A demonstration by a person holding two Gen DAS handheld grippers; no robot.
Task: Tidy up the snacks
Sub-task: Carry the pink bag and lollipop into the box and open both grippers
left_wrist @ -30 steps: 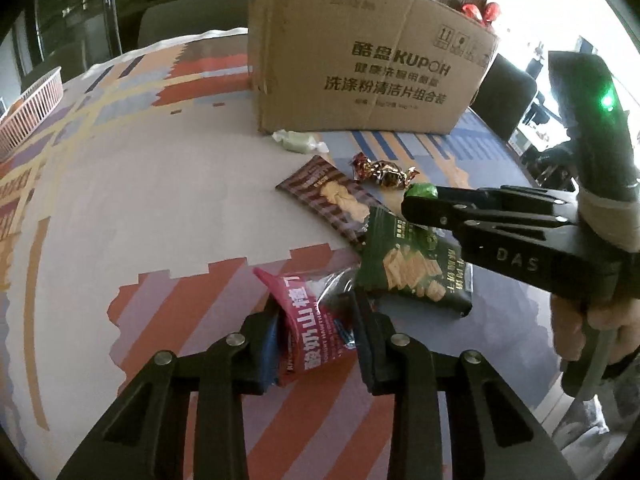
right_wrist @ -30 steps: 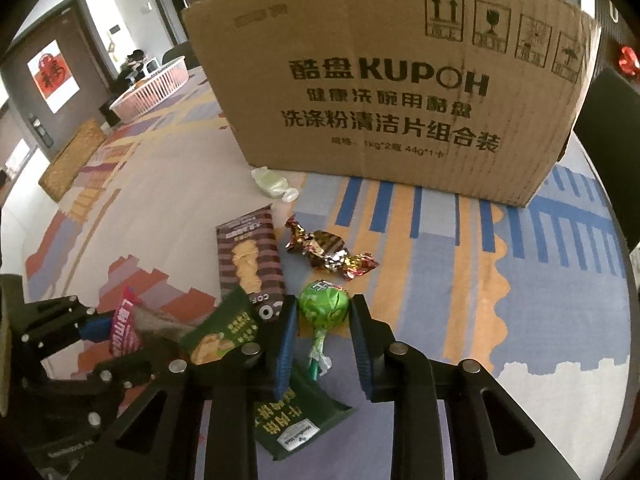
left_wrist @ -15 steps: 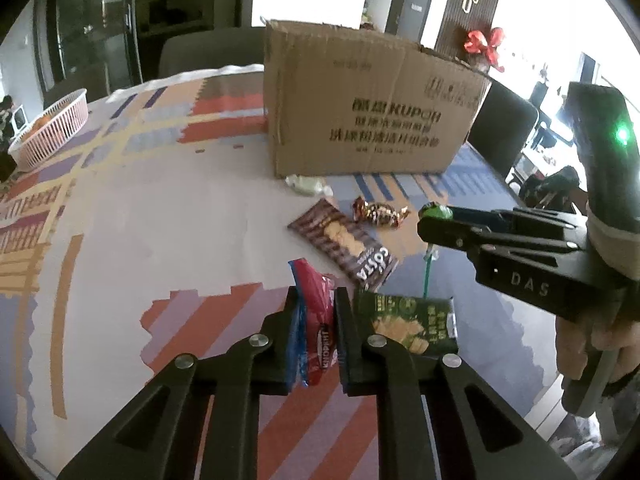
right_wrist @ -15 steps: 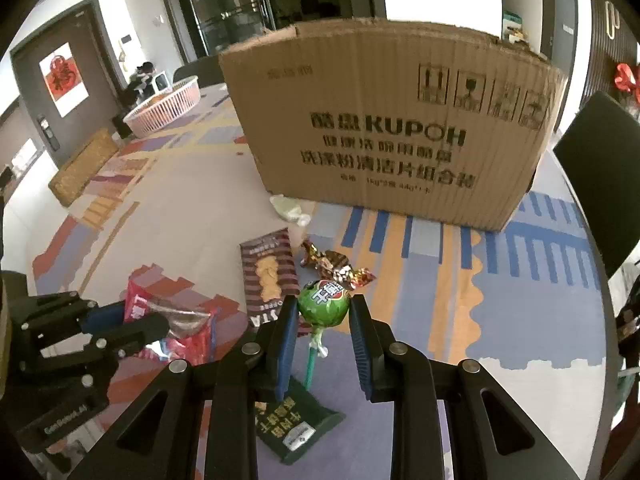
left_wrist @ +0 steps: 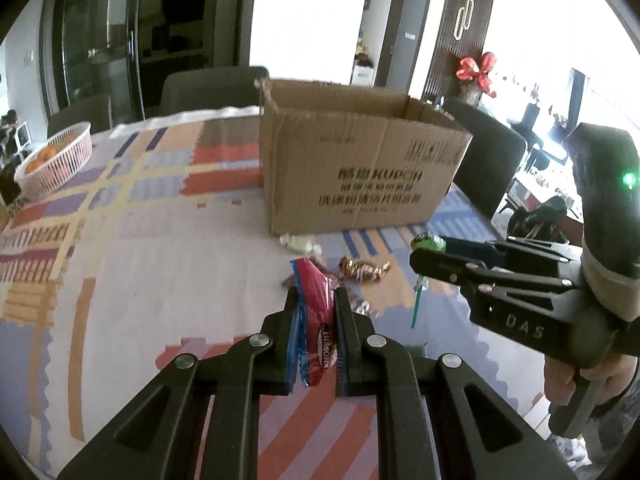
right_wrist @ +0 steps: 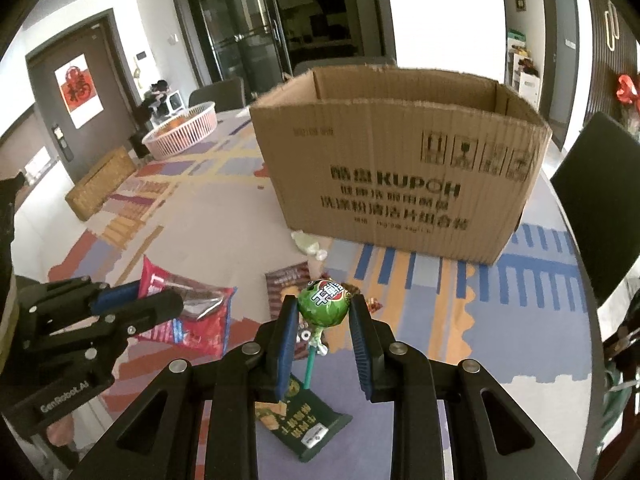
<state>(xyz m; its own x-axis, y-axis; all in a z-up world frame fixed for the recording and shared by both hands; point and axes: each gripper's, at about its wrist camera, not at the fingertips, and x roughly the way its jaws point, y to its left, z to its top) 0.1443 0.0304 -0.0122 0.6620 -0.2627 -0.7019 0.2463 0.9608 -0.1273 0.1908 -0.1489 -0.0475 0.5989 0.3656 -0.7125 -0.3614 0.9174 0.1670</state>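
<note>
My left gripper is shut on a red snack packet and holds it above the table; the packet also shows in the right wrist view. My right gripper is shut on a green lollipop, stick hanging down; it shows in the left wrist view. An open cardboard box stands beyond both grippers, also in the left wrist view. On the table lie a brown biscuit packet, a dark green cracker packet, a gold-wrapped candy and a pale green candy.
A pink basket stands at the far left of the patterned tablecloth. Dark chairs ring the table's far and right sides. The table's right edge lies close to my right gripper.
Both grippers have risen from the table with their snacks, so the box's open top now shows. The red packet was lifted off the table.
</note>
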